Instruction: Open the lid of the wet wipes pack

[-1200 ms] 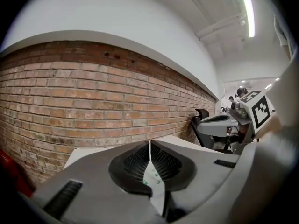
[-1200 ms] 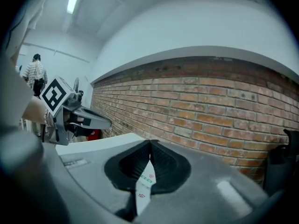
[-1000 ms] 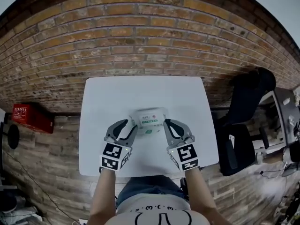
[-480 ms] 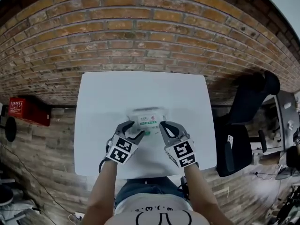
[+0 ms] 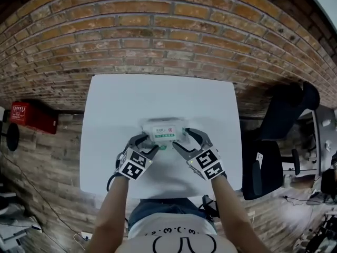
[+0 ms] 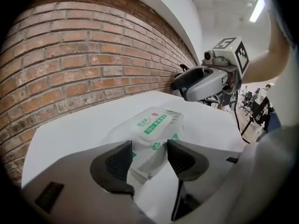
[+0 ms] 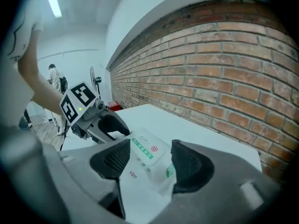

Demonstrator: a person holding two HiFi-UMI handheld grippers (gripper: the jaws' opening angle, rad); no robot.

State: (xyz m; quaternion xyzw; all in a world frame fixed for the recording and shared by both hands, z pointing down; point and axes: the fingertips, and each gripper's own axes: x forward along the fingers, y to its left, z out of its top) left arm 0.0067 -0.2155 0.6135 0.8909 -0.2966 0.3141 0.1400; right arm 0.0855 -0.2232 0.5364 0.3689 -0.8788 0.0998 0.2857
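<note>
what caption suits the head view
Left gripper open, right gripper jaws opening, each around one end of the ungripped wet wipes pack

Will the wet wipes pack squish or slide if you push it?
Probably squishy: the wet wipes pack has a crinkled, soft-looking wrapper. Its flat lid looks stiffer. It lies flat on the smooth white table, so it may slide, not roll.

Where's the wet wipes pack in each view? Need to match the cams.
Head view: wet wipes pack at frame centre, mid-way across the white table.
Left gripper view: wet wipes pack just below centre, label up.
Right gripper view: wet wipes pack at lower centre.
Shared landmark: brick wall behind the table.
</note>
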